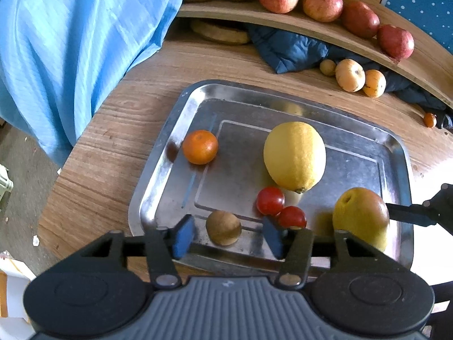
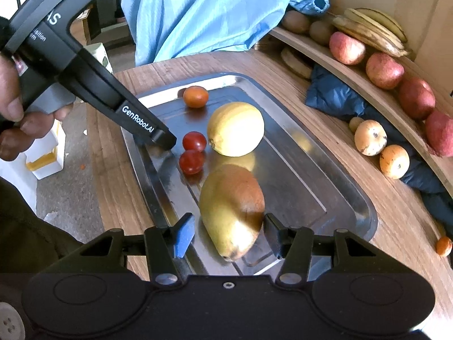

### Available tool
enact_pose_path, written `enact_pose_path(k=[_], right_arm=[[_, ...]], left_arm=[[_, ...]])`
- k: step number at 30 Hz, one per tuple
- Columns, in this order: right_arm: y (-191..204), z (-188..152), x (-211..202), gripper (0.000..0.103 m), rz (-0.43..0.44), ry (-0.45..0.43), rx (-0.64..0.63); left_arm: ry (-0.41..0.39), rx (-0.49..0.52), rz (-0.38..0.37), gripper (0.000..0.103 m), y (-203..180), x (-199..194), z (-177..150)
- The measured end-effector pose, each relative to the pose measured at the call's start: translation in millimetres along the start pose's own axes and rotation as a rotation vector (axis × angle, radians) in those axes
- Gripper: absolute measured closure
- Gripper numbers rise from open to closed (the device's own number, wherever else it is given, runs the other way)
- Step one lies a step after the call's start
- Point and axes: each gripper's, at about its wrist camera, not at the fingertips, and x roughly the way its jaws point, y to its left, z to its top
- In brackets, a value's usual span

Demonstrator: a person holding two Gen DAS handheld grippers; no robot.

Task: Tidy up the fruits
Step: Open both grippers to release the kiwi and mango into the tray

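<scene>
A steel tray (image 1: 158, 187) (image 2: 351, 206) lies on the wooden table. It carries an orange (image 1: 200, 146) (image 2: 195, 96), a lemon (image 1: 294, 155) (image 2: 236, 129) and two cherry tomatoes (image 1: 270, 200) (image 2: 192, 161). A small round brown fruit (image 1: 223, 227) rests at the tray's near edge between the pads of my left gripper (image 1: 228, 233) (image 2: 160, 140), which stands open with a gap on each side of it. My right gripper (image 2: 229, 235) is shut on a yellow-brown pear (image 2: 230, 209) (image 1: 361, 216) at the tray's near right. One of its fingers (image 1: 410, 214) shows against the pear.
A curved wooden shelf (image 1: 325, 32) at the back holds red apples (image 2: 383, 70), bananas (image 2: 373, 31) and brown kiwis. Below it lie a dark blue cloth (image 1: 288, 51), pale yellow fruits (image 1: 350, 75) and a small orange fruit (image 1: 429, 119). Light blue fabric (image 1: 70, 42) hangs at left. A hand (image 2: 17, 119) grips the left tool.
</scene>
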Motion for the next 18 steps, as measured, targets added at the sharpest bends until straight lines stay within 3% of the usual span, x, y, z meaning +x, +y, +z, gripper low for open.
enact_pose_path(k=[4, 7, 10, 18], right_arm=[[-1, -2, -2, 0.038, 0.0, -0.004, 0.019], [-3, -3, -6, 0.027, -0.007, -0.01, 0.042], [-7, -4, -11, 0.017, -0.008, -0.023, 0.072], [-13, -10, -22, 0.006, -0.03, -0.028, 0.139]], left_arm=[[0.0, 0.044, -0.009, 0.02, -3, -8, 0], [0.012, 0.088, -0.02, 0.013, -3, -14, -3], [0.033, 0.115, -0.02, 0.008, -3, -17, -6], [0.086, 0.229, 0.013, 0.001, -15, -16, -8]])
